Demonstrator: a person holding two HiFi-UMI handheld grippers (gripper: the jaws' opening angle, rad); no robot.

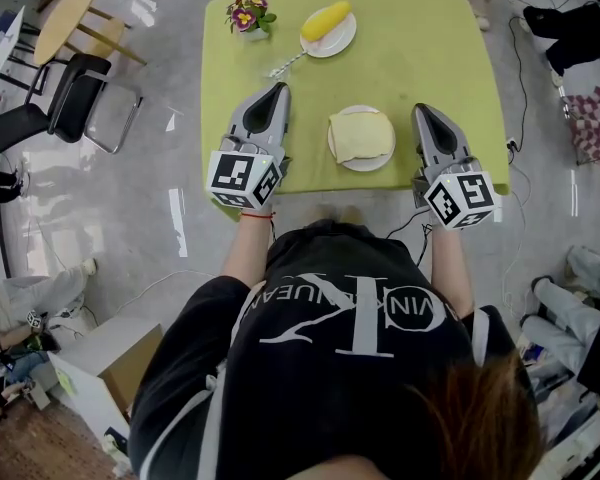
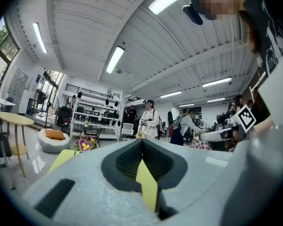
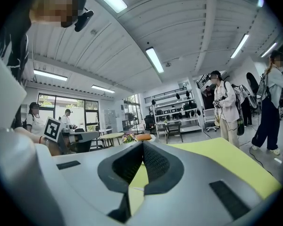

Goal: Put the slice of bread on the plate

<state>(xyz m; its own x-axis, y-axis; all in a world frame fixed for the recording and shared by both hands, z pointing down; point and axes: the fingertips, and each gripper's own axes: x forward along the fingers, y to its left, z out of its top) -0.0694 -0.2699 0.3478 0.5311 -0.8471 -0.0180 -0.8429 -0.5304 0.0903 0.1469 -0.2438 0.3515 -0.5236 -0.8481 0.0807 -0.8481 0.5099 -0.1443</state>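
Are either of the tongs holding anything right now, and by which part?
Nothing is held. The left tongs and the right tongs are both shut and empty, flanking the plate that carries the bread slice.

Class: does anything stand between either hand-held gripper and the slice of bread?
Nothing visible. The slice of bread lies on the plate; only bare tablecloth separates it from the left hand-held gripper and right hand-held gripper.
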